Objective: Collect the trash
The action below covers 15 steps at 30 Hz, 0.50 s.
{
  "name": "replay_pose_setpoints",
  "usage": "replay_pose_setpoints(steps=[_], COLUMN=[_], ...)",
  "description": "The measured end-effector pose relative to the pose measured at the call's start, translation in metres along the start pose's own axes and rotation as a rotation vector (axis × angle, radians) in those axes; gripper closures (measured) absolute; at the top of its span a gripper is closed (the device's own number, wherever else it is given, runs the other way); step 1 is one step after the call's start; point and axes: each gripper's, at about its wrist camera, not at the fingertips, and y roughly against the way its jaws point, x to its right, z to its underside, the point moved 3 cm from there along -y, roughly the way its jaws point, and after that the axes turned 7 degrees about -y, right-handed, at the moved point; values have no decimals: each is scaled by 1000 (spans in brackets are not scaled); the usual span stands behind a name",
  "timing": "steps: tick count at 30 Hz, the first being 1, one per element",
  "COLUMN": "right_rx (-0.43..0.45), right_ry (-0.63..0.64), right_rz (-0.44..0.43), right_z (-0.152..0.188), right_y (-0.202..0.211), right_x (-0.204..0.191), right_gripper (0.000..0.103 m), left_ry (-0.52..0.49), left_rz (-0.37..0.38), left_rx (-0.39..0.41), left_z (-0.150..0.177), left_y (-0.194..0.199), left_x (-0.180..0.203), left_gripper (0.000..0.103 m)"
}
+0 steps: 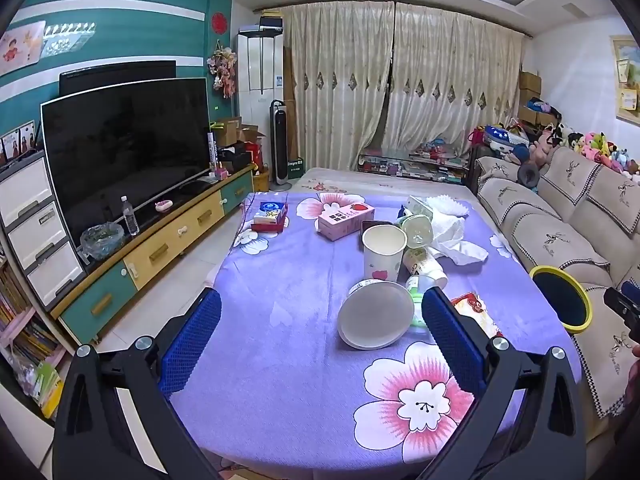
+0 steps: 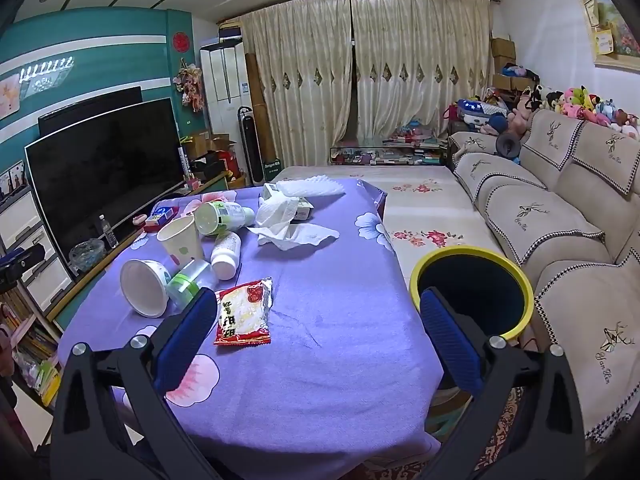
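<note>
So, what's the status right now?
Both grippers open, empty. Snack wrapper, cups, bottles lie uncollected on the table. Bin beside table, path clear.

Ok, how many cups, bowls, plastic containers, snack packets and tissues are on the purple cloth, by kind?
Paper cup: 1
Paper bowl: 1
Plastic containers, lying: 3 (green-lidded bottle, white bottle, clear tub)
Snack packet: 1
Tissue wad: 1
Total: 7
</note>
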Motion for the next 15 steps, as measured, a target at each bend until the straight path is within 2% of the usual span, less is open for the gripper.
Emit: replay_pose_setpoints(steps=[15], right_rx=[-4], right_ry=[-2], right_rz=[1], right_z=[2], right_y=[-1], right_x=[-2], right_gripper=[6], left_ry=[3], left_rz=[1], left_rx=[-4], left_z=[1], left_y=[-1], left_x=[0], left_gripper=[4])
